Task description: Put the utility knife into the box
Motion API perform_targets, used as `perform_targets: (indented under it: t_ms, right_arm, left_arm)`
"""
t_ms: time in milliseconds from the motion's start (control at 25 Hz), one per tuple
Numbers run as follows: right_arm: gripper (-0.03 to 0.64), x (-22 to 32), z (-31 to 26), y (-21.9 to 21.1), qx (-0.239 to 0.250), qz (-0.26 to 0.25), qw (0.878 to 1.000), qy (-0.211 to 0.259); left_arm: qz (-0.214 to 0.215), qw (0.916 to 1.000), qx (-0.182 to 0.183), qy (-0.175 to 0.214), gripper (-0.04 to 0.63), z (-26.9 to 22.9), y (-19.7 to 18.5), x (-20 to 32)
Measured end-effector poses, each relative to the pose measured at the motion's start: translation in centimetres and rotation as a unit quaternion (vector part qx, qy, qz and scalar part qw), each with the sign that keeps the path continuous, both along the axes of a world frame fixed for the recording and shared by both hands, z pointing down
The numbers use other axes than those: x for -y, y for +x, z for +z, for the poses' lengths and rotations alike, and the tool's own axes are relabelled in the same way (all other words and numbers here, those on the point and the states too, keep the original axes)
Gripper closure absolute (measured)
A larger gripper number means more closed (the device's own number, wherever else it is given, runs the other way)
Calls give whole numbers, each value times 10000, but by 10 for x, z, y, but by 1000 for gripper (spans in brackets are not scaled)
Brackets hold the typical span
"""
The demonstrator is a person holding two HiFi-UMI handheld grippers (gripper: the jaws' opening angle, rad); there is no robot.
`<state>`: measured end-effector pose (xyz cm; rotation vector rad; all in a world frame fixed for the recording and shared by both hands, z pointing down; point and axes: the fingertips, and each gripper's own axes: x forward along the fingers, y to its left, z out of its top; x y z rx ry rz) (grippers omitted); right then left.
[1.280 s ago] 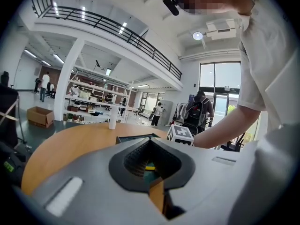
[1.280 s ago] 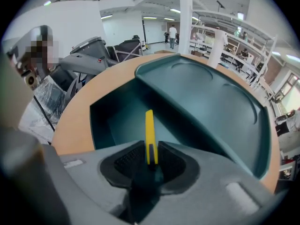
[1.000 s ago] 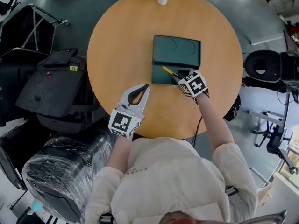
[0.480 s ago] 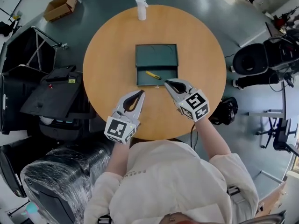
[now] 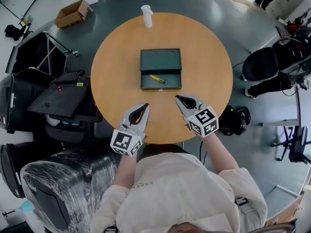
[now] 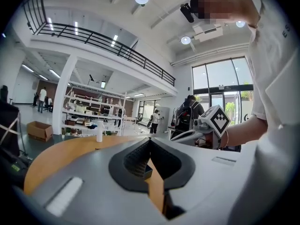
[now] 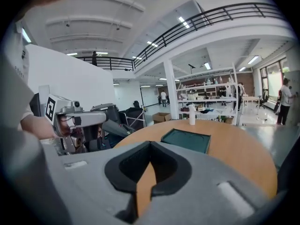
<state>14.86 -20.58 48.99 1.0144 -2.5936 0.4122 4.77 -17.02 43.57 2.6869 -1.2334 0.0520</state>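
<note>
Step in hand: placement looks done. The yellow utility knife lies inside the dark green rectangular box, in the tray half nearer the person. It lies flat at a slant, and neither tool touches it.

Containers: the box sits open at the middle of the round wooden table. Its lid half lies flat on the far side of the tray. The knife is the only thing visible in the tray, and the lid half holds nothing. A brown cardboard carton stands on the floor beyond the table; its contents can't be made out.

Tongs: the left gripper has its jaws together with nothing between them. The right gripper also has its jaws together and holds nothing. Both hang over the table's near edge, well apart from the box.

Other: a white plastic bottle stands upright at the far rim, well clear of the box.

Next move, as a judgement: nothing remains for the knife itself. If the lid is to be closed, one gripper must reach to the far edge of the lid and fold it over the tray without jolting the knife.
</note>
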Motion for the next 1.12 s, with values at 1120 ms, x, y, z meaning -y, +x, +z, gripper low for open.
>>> perform_targets:
  t_ms: [1120]
  right_arm:
    - [624, -233, -35, -26, -323, 645, 9966, 402]
  left_arm:
    - [211, 9995, -183, 139, 577, -4, -76, -238]
